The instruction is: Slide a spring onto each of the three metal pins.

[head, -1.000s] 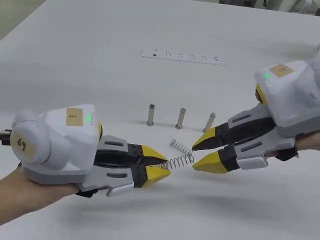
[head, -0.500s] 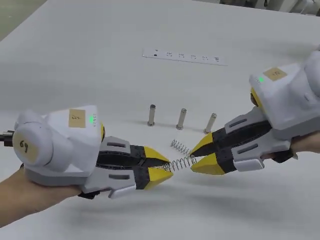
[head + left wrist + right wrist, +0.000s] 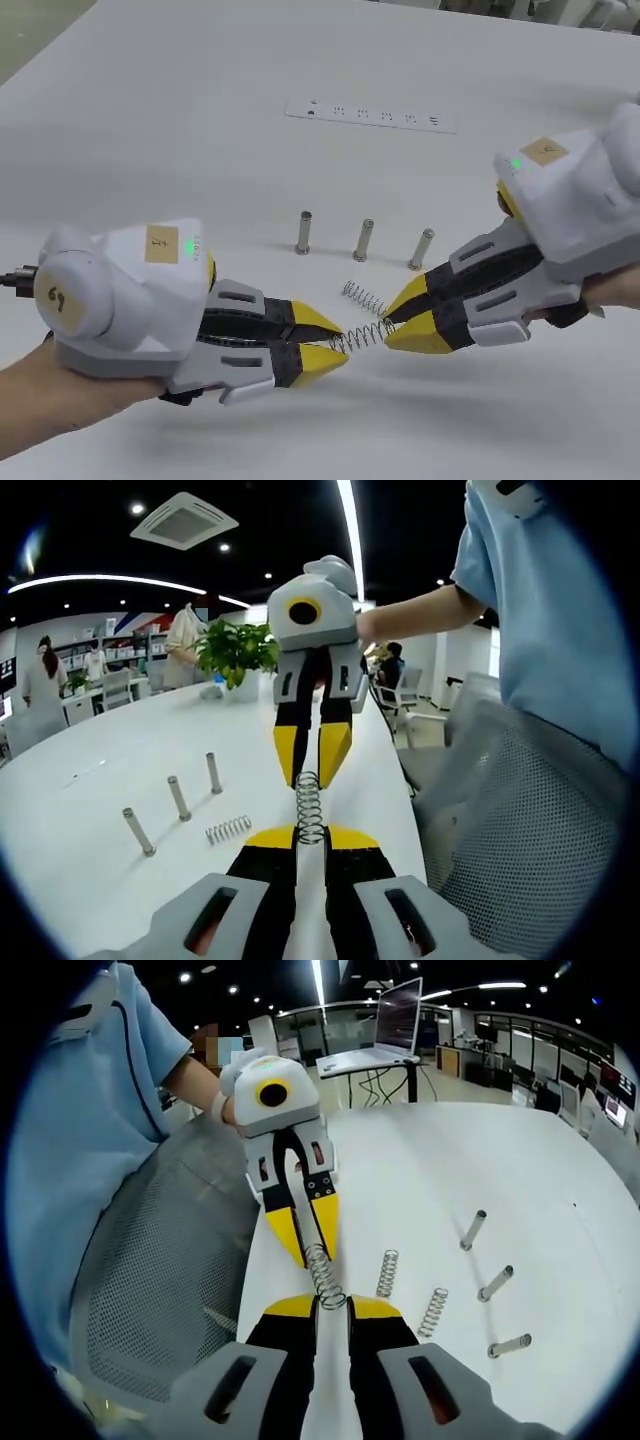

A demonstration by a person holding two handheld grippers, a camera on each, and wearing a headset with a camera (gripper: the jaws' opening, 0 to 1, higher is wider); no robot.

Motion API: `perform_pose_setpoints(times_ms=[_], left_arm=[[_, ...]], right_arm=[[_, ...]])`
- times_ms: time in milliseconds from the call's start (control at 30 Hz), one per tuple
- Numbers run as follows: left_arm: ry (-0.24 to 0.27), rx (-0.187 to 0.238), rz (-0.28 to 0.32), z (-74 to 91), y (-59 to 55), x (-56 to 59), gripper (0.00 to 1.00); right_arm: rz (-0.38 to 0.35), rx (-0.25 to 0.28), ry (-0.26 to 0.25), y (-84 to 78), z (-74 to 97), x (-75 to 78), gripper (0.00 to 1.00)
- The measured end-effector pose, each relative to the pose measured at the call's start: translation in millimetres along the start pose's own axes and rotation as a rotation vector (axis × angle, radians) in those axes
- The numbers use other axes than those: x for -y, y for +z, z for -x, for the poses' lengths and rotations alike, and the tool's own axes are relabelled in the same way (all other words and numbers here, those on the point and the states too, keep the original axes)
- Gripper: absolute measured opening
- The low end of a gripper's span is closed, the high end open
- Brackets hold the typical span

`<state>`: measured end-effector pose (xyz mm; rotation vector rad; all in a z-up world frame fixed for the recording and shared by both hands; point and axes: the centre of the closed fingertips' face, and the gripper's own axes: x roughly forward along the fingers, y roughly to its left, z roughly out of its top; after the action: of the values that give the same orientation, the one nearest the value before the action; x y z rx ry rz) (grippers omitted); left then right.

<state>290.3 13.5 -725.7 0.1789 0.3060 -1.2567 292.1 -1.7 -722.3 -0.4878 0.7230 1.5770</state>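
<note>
Nearest us, our left gripper [image 3: 335, 345] and right gripper [image 3: 397, 314] meet tip to tip. Each one's jaws pinch one end of a spring [image 3: 361, 334], which is held above the white table [image 3: 150, 120]. Just beyond it a loose spring [image 3: 362, 297] lies on the table, then three upright metal pins [image 3: 365, 240], and farthest off a power strip [image 3: 370, 114].

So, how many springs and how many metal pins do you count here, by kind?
Springs: 3, one of them the held spring
Metal pins: 3
Total: 6
</note>
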Motion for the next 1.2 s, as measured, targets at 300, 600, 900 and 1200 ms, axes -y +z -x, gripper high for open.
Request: perform_pose_setpoints(times_ms=[300, 600, 900, 1200], left_arm=[[0.001, -0.038, 0.006, -3.1, -8.3, -1.7, 0.02], [0.006, -0.053, 0.015, -5.2, -12.1, -3.9, 0.02], [0.002, -0.057, 0.022, -5.8, -13.5, -3.2, 0.02], [0.008, -0.048, 0.003, -6.8, -12.1, -3.4, 0.01]], right_arm=[[0.079, -0.073, -0.034, 6.5, -1.1, -0.6, 0.08], [0.160, -0.106, -0.038, 18.2, -3.8, -2.3, 0.08], [0.194, -0.125, -0.023, 24.9, -7.0, -4.7, 0.08], [0.214, -0.144, -0.020, 24.8, -5.9, -4.8, 0.08]])
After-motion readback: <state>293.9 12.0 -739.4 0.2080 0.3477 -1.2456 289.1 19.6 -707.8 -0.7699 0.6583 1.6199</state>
